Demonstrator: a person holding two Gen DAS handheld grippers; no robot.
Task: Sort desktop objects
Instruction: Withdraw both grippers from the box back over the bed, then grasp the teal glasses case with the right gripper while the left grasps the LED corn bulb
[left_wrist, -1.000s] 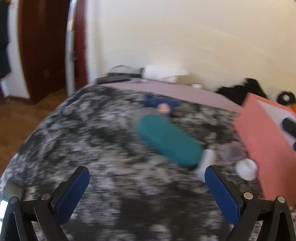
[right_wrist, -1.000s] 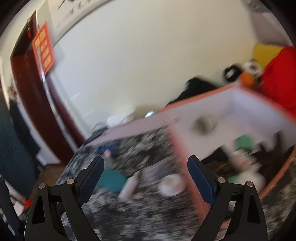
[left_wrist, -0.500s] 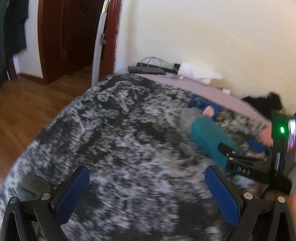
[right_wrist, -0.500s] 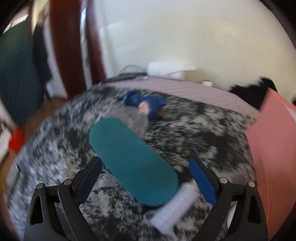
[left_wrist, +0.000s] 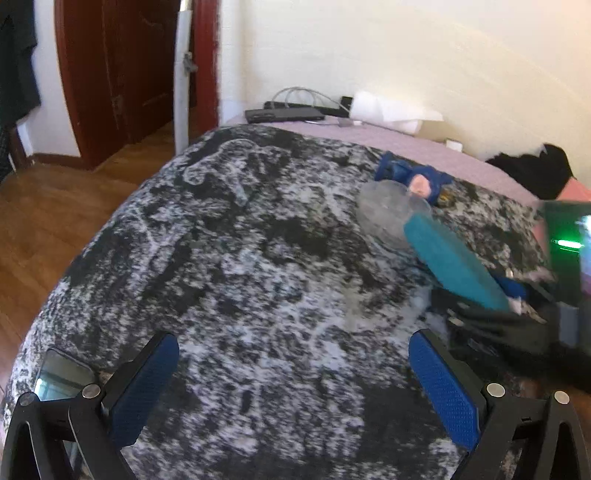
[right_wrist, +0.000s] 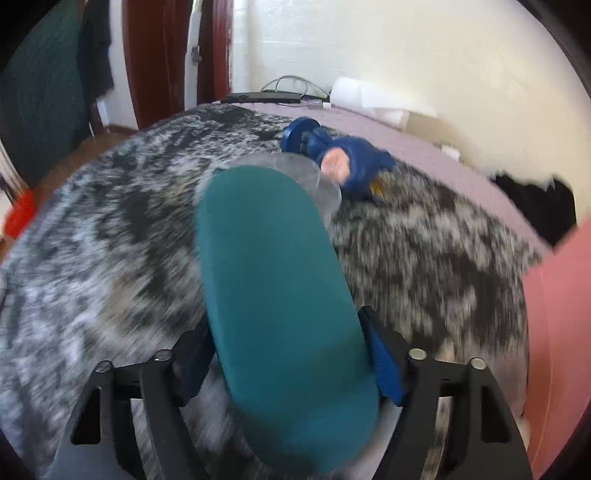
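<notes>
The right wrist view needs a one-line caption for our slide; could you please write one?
Right claw closing around a teal oblong case on the mottled grey blanket, a blue figurine lying just beyond.

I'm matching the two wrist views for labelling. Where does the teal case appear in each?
Left wrist: the teal case sits at right of centre, slanting down to the right gripper.
Right wrist: it fills the centre and bottom, between that gripper's closing jaws.
Shared landmark: the blue figurine, just beyond the case's far end.
</notes>
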